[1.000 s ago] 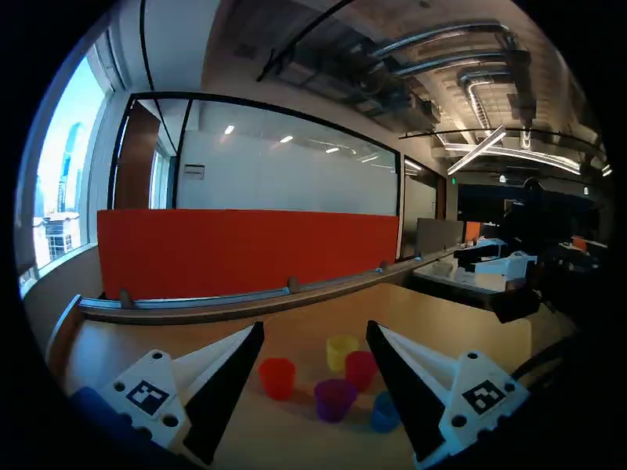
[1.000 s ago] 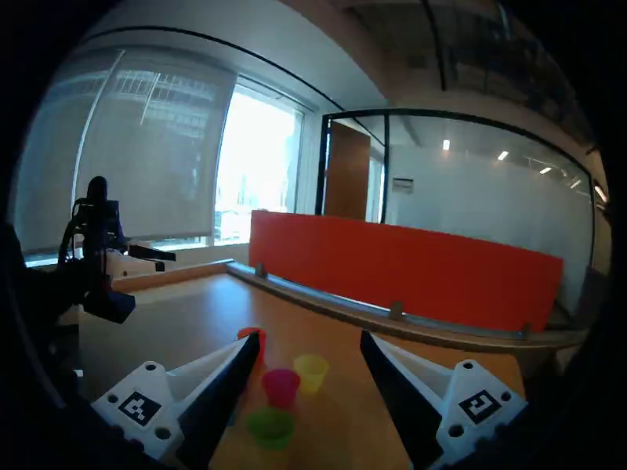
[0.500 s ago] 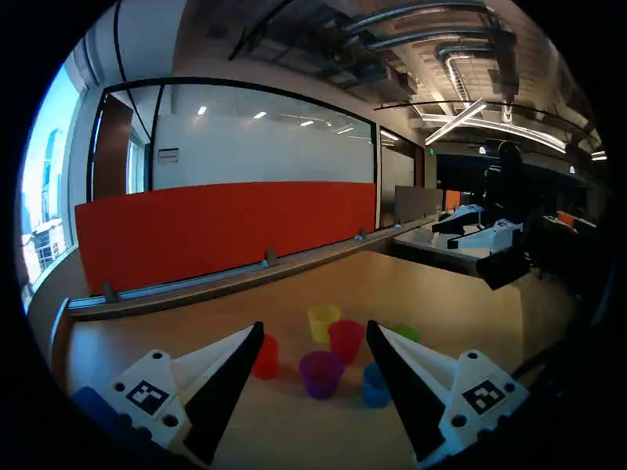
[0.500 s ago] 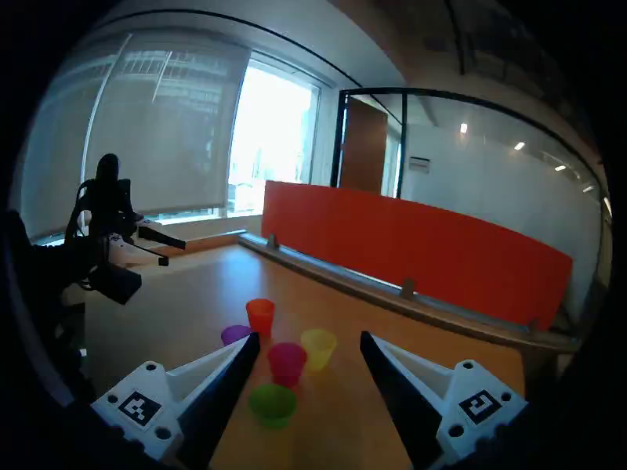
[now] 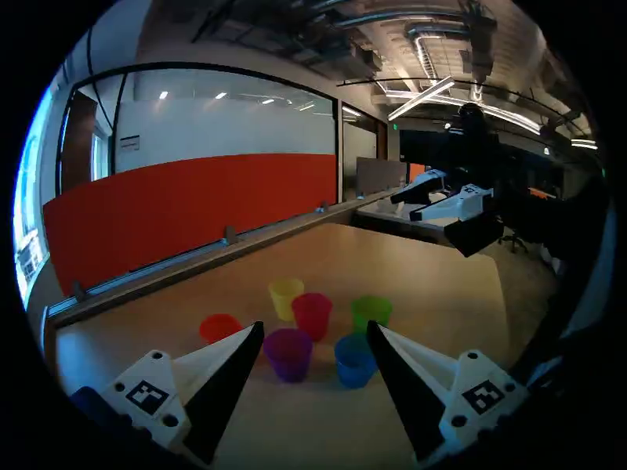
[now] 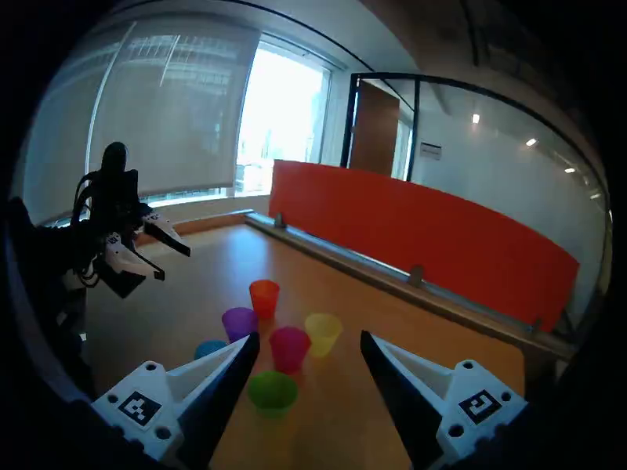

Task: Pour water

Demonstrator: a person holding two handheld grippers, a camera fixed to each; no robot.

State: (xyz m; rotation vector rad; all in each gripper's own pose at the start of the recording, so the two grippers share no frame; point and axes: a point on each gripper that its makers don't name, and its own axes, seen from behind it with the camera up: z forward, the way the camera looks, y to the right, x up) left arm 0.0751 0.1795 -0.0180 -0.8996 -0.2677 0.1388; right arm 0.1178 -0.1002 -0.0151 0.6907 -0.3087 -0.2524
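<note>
Right gripper view: window (image 6: 282,125) is blown out; strong backlight, left edge is silhouetted. Left gripper view: dimmer, lit by ceiling strip light (image 5: 423,95); right side is lost in shadow. Straight lines are bent heavily by fisheye near edges.

I see a pale wooden worktop (image 5: 423,274) with an orange divider panel (image 5: 196,196) and a metal rail (image 5: 274,227) along its far edge. Behind stands a glass wall (image 5: 227,125). Daylight pours through a tall window (image 6: 282,133) beside a lowered blind (image 6: 157,117); exposed ducts (image 5: 376,19) and strip lights (image 5: 423,98) run overhead.
</note>
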